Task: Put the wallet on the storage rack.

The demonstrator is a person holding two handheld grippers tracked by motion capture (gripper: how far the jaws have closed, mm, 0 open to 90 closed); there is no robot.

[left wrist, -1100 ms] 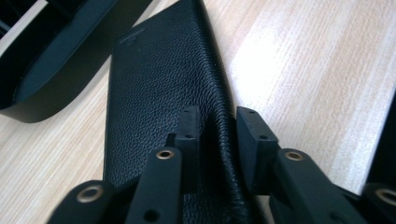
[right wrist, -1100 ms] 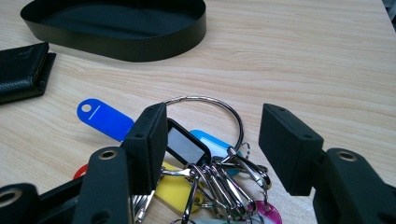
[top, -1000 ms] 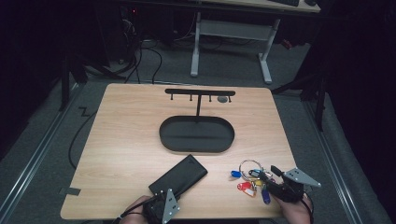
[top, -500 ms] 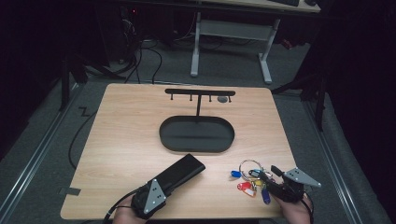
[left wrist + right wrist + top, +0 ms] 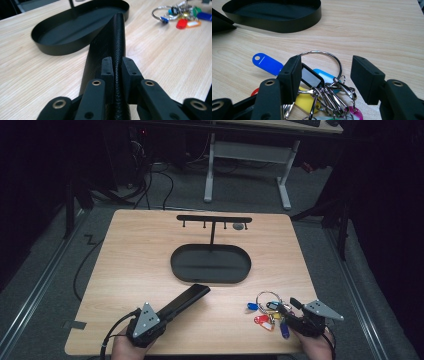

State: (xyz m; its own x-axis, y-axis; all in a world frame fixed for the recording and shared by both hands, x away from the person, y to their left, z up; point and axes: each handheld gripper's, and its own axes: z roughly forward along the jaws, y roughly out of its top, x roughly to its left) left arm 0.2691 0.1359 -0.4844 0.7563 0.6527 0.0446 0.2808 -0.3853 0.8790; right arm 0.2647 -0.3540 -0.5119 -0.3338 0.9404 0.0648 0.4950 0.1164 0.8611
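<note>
Near edge of worktop [image 5: 125, 270]: left tongs [image 5: 117, 75] clamped on long black textured leather case [image 5: 110, 45], soft, grippy, best pinched along spine. Right tongs [image 5: 325, 75] apart over bunch of coloured key tags on steel ring [image 5: 322, 87], loose, light. Beyond, black oval metal tray [image 5: 210, 264].

A black oval tray [image 5: 210, 276] sits mid-table [image 5: 135, 250] with a thin post rising from its far side to a hooked crossbar [image 5: 214, 218], while beyond the wooden top a white-legged desk frame [image 5: 247, 150] and dark cables [image 5: 165, 175] stand on the grey floor.
</note>
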